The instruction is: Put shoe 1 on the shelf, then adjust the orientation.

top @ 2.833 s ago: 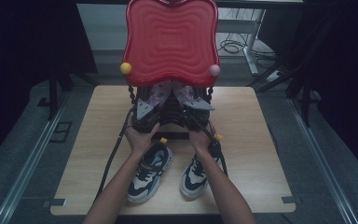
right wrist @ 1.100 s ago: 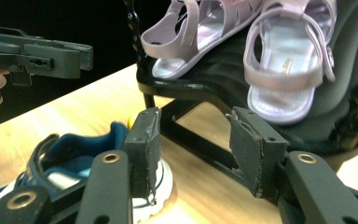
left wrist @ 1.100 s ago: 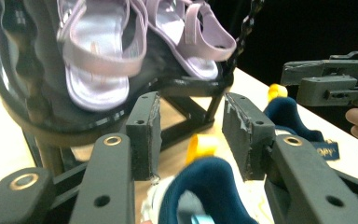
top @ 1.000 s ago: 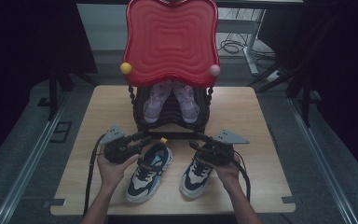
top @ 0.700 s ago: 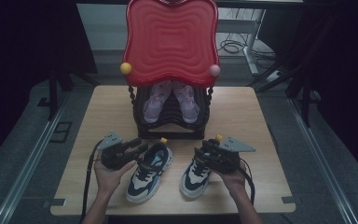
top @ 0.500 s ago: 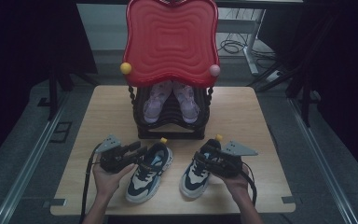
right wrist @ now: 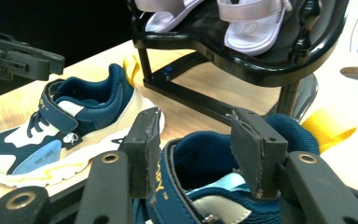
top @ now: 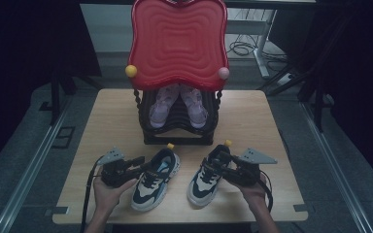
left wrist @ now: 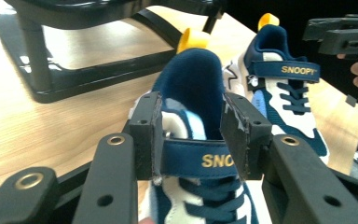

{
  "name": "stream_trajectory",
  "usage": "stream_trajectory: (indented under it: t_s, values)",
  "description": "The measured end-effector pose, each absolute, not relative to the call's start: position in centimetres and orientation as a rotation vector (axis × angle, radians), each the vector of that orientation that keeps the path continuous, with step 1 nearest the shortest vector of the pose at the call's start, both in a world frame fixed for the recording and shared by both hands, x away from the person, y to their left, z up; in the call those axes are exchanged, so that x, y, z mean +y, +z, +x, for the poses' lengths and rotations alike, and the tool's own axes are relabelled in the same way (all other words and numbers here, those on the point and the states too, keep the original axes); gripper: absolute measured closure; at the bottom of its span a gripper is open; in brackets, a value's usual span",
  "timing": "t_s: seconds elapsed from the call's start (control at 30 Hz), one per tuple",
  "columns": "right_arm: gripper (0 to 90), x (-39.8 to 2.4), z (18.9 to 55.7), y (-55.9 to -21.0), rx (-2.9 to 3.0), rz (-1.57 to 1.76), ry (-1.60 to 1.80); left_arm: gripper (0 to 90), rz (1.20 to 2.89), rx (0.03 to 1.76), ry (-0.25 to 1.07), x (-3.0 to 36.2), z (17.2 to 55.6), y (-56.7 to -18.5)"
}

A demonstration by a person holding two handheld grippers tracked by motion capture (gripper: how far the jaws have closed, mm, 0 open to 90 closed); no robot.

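Two navy and white sneakers stand side by side on the wooden table (top: 111,116), toes toward the person. My left gripper (top: 144,167) comes in from the left at the left sneaker (top: 155,187). In the left gripper view, my left gripper (left wrist: 193,135) stands open, its pads flanking the strap marked SNOOPY on that sneaker (left wrist: 191,84). My right gripper (top: 219,164) reaches the right sneaker (top: 206,182) from the right. In the right gripper view, my right gripper (right wrist: 198,149) is open astride that sneaker's collar (right wrist: 205,172). Both shoes rest on the table.
A black shoe rack (top: 177,131) with a red wavy top (top: 177,43) stands behind the sneakers, with two pink sandals (top: 195,104) on its shelf. Bare table lies to either side of the rack. The floor drops away dark beyond the table edges.
Both hands drew back from the rack, then came down and inward from beside the sneakers, bringing the jaws around the shoes. The sneakers have not moved.
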State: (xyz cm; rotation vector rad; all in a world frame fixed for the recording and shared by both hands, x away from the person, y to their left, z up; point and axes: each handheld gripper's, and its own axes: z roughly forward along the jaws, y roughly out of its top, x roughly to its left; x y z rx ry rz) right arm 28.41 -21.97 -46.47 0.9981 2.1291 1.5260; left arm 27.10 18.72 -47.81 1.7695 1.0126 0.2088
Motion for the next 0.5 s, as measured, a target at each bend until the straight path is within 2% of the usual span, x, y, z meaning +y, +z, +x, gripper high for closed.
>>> stream_trajectory:
  t_s: [0.17,0.5]
  values:
    - [52.2,-22.3,28.5,-46.5,2.118,1.015,1.523,60.4,1.763,1.035,0.223,19.6,27.1,-47.9]
    - [52.2,-22.4,28.7,-46.5,2.114,1.014,1.513,71.9,1.797,1.019,0.234,19.8,26.9,-47.7]
